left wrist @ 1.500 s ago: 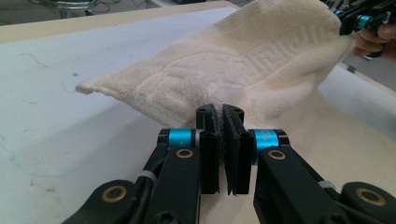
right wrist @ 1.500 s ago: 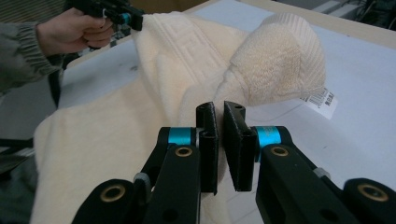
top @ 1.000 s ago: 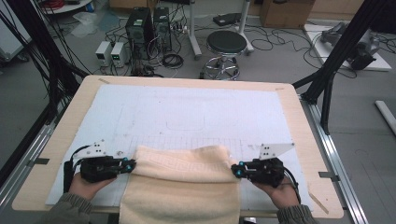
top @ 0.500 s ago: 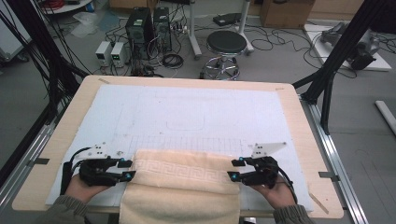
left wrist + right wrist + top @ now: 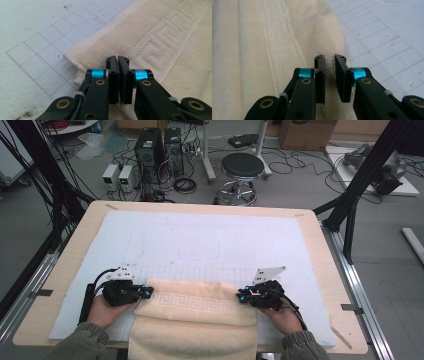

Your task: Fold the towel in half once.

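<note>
A cream towel with a key-pattern border lies folded on the near part of the white mat, its lower part hanging over the table's front edge. My left gripper rests at the towel's left edge. Its jaws have just been closing and now stand pressed together above the towel's corner, with no cloth visible between the pads. My right gripper sits at the right edge. Its jaws have also just been closing, and a ridge of towel rises between the pads.
The mat carries a faint printed grid and covers most of the wooden table. Beyond the far edge stand a round stool, computer cases and loose cables on the floor. Black frame posts flank the table at left and right.
The puffed-up fold has been laid flat, so the patterned border now shows. Both grippers opened beside the towel, then closed again at its two edges, slightly lower and nearer the cloth.
</note>
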`<move>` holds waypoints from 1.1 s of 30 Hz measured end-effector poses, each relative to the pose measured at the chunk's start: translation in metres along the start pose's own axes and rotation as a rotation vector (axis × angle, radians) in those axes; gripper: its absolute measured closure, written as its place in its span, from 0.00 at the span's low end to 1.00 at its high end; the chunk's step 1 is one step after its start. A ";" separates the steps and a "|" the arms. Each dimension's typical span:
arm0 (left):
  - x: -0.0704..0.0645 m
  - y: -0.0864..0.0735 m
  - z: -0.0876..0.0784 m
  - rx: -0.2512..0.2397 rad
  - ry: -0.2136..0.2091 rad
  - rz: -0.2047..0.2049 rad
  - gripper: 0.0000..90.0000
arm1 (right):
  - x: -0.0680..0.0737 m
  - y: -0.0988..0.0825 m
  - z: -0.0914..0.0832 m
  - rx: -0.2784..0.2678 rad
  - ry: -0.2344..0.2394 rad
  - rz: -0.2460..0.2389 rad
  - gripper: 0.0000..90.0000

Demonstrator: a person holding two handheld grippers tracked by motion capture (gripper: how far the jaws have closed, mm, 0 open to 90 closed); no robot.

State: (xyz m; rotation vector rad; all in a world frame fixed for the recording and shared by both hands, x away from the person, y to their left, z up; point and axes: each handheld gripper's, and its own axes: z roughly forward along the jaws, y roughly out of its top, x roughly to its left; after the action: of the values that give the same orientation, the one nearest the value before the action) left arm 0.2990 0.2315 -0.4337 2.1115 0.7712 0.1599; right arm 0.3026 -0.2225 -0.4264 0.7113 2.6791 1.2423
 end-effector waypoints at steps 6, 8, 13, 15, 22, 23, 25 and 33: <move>0.000 0.000 -0.005 -0.032 0.003 -0.007 1.00 | 0.000 0.003 -0.006 -0.046 0.016 0.010 0.91; 0.001 0.001 -0.006 -0.048 -0.003 -0.013 1.00 | 0.000 0.005 -0.009 -0.064 0.022 0.015 0.91; 0.001 0.004 -0.014 -0.091 -0.014 -0.026 1.00 | 0.004 0.009 -0.018 -0.118 0.032 0.006 0.91; 0.000 0.005 -0.017 -0.106 -0.022 -0.024 1.00 | 0.007 0.010 -0.020 -0.131 0.048 0.005 0.91; -0.016 0.006 -0.037 -0.146 -0.048 0.016 1.00 | 0.018 0.015 -0.032 -0.183 0.088 -0.014 0.91; -0.016 0.006 -0.037 -0.146 -0.048 0.016 1.00 | 0.018 0.015 -0.032 -0.183 0.088 -0.014 0.91; -0.025 0.003 -0.045 -0.153 -0.054 0.035 1.00 | 0.025 0.015 -0.036 -0.187 0.105 -0.025 0.91; -0.060 -0.028 -0.078 -0.138 -0.090 0.076 1.00 | 0.065 0.001 -0.054 -0.165 0.184 -0.082 0.90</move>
State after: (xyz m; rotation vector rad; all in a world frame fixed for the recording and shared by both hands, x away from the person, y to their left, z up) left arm 0.2089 0.2626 -0.3970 2.0039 0.6097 0.1529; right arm 0.2303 -0.2298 -0.3839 0.4824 2.6719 1.5535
